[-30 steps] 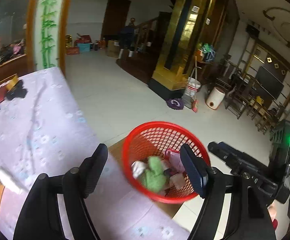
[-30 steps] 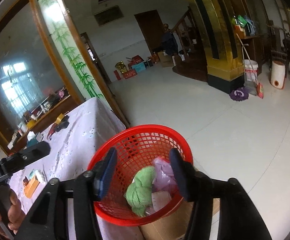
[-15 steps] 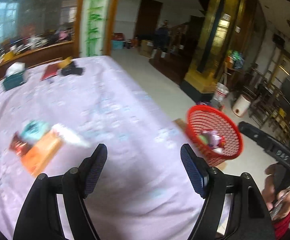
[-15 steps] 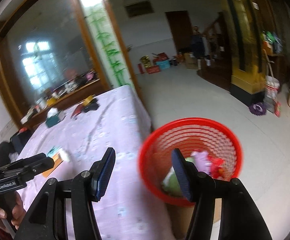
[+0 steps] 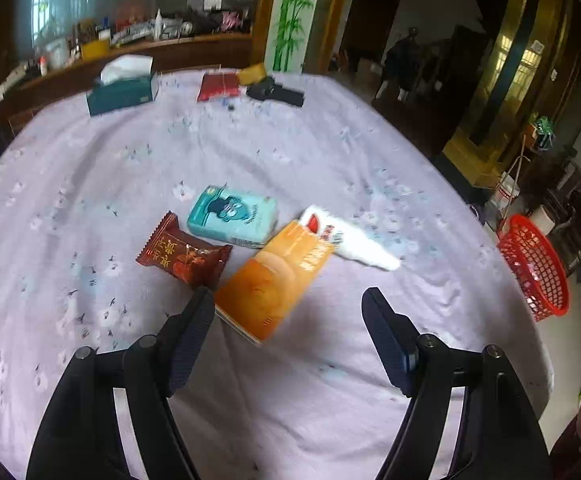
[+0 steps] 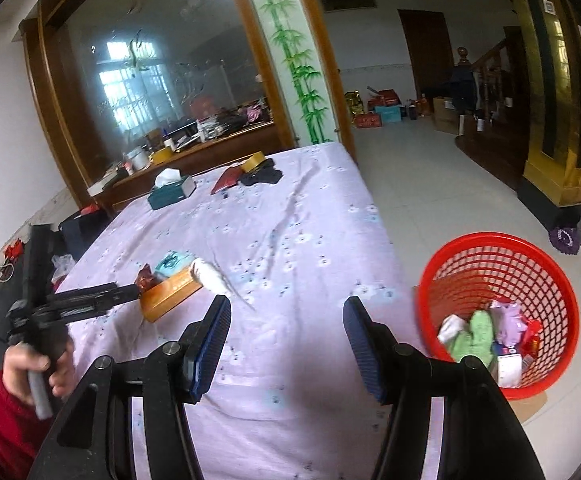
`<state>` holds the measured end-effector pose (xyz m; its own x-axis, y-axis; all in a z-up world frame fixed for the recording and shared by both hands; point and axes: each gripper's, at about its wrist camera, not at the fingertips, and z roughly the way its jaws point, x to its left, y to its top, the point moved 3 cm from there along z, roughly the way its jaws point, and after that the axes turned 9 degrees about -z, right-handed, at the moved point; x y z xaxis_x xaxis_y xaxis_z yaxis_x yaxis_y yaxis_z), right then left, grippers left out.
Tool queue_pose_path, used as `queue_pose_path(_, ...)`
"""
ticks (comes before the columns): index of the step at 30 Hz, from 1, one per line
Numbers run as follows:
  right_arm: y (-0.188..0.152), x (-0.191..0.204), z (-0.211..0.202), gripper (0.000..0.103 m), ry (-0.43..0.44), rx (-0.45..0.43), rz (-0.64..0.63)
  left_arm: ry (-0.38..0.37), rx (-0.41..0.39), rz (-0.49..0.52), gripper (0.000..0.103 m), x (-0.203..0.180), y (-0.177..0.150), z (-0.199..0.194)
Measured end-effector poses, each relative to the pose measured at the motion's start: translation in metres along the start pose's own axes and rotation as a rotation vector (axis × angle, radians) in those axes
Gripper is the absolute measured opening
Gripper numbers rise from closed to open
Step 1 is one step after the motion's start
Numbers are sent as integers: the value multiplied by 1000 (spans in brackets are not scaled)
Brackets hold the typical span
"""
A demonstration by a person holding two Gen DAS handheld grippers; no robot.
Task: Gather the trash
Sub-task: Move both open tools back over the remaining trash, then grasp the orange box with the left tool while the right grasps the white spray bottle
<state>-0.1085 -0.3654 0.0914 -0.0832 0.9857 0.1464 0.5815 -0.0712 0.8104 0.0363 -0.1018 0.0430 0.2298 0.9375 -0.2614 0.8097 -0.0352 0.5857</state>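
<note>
The left gripper (image 5: 288, 320) hovers low in the frame with its jaws spread wide and nothing between them, just short of the orange box (image 5: 272, 278) at centre. Touching that box lie a teal tissue pack (image 5: 232, 216) with a cartoon face, a white wrapper (image 5: 346, 238) with red print, and a dark red snack packet (image 5: 182, 254) bearing gold Chinese characters, too blurred to read. The right gripper (image 6: 286, 338), also spread and empty, hangs over the lilac tablecloth (image 6: 290, 240). The red basket (image 6: 498, 312), lower right, holds trash.
</note>
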Motion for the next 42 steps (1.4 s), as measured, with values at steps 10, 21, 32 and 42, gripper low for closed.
queue_pose_path(10, 0, 13, 9, 63, -13, 39, -42, 9, 53, 81, 74, -5, 13, 52)
queue_pose_path(21, 12, 37, 61, 63, 86, 149, -100, 41, 55, 35, 50, 8, -6, 54)
queue_pose_path(32, 35, 90, 171, 48, 121, 292, -292, 43, 2, -25, 49, 20, -12, 52)
queue_pose_path(42, 37, 117, 237, 37, 165, 375, -347, 27, -13, -74, 49, 31, -11, 50)
